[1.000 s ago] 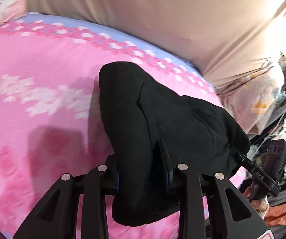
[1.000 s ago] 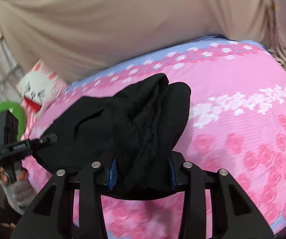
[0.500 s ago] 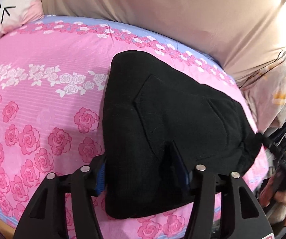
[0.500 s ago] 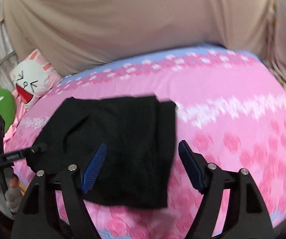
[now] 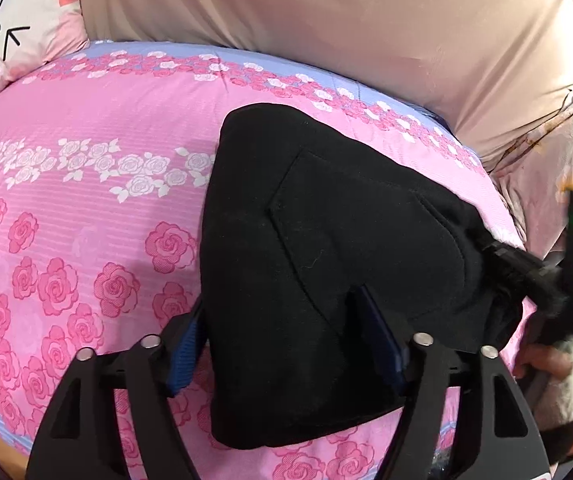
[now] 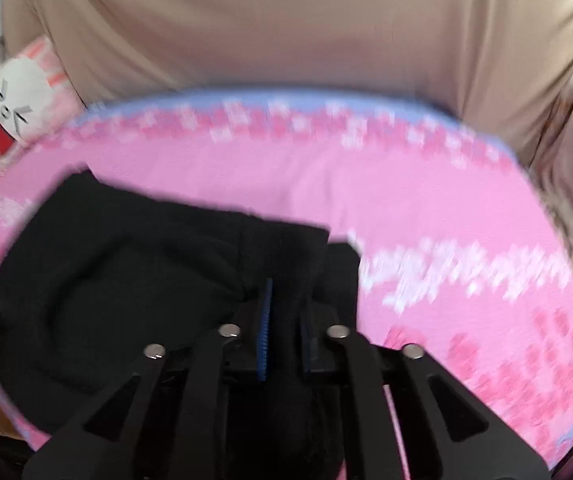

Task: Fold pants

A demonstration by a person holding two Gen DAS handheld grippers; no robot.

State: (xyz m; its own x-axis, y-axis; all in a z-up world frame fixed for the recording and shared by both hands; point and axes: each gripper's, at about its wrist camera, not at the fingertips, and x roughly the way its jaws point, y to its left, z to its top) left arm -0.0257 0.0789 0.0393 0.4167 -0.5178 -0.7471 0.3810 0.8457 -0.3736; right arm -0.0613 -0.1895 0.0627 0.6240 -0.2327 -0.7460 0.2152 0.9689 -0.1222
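Right wrist view motion-blurred; your bedspread roses smeared. Plush pillow cut off at 10 o'clock.

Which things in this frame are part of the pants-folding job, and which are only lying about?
Part of the job:
- black fabric pants, lying on the bed
- left tongs, open astride the pants
- right tongs, closed on pants fabric

Just lying about:
- pink rose-print bedsheet
- white cartoon-face pillow
- beige draped cloth

A: What is seen on the pink rose-print bedspread?
B: Folded black pants are laid there.
A: And the left gripper?
B: Its jaws are spread wide, the pants' near edge lying between them.
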